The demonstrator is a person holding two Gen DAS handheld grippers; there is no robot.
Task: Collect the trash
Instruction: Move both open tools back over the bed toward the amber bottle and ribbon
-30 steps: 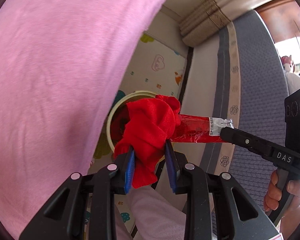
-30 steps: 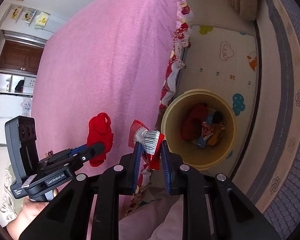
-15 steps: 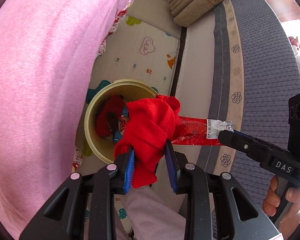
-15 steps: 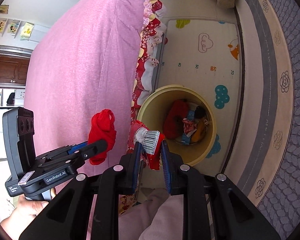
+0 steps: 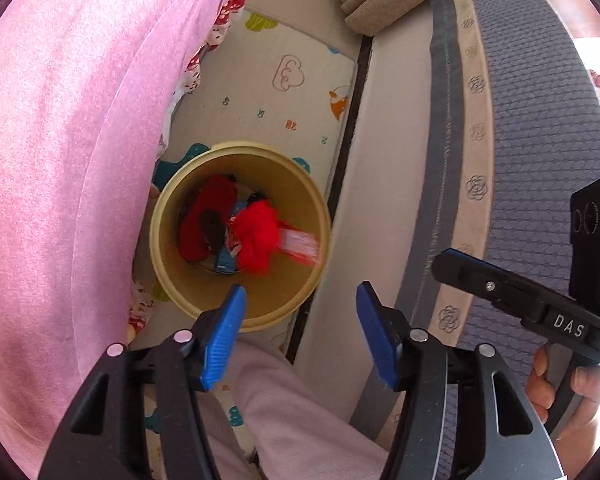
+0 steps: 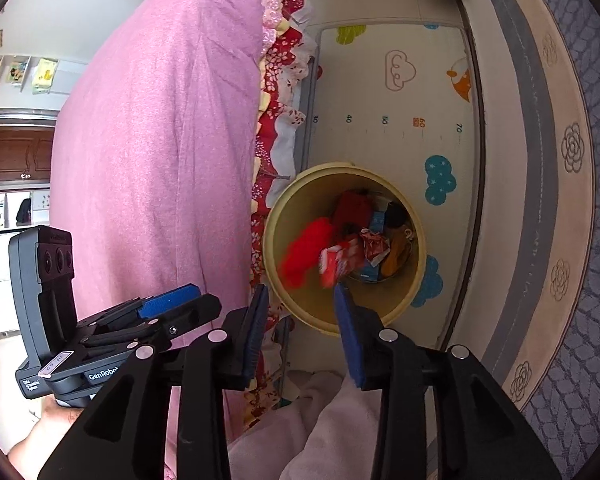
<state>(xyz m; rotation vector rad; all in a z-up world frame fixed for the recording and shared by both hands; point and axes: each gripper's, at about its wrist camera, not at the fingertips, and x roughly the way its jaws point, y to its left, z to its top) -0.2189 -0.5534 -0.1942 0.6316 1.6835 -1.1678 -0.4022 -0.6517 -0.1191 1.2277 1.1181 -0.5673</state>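
Left wrist: left tongs (image 5: 300,334) spread, empty; red cloth (image 5: 257,236) and wrapper (image 5: 300,243) blurred inside yellow bin (image 5: 292,300) on floor. Right tongs (image 6: 300,336) spread too. Best kept centred over rim until both settle.

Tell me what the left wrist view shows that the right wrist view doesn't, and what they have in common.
Only the left wrist view shows the right hand-held gripper from the side, marked DAS, with fingers around its handle.

Only the right wrist view shows the left hand-held gripper from the side, plus wall pictures and a wooden cabinet.

Both show the yellow bin, a blurred red cloth and red wrapper over its opening, the pink blanket, the play mat, and open jaws.
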